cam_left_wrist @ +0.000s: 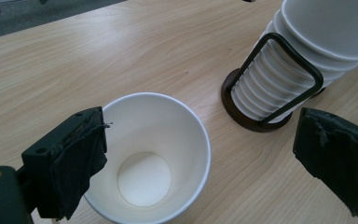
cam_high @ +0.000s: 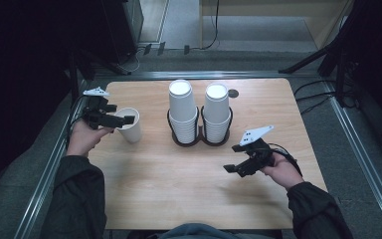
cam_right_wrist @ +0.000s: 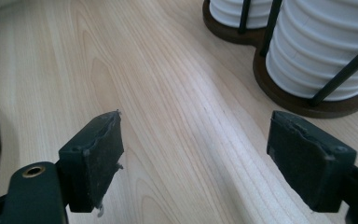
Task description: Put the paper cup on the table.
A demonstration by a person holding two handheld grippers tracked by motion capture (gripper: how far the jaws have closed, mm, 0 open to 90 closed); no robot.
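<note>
Left claw (cam_left_wrist: 200,154) wide around paper cup (cam_left_wrist: 151,156)

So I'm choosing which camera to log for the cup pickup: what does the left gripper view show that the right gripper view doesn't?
The left gripper view has the single paper cup, upright and open-topped, with one pad at its rim and the other well clear. The right gripper view has the right gripper open over bare table. Both share the stacked cups in the dark holder.

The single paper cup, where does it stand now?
In the high view the single paper cup stands upright at the table's left side, left of the cup holder, at the left gripper.
</note>
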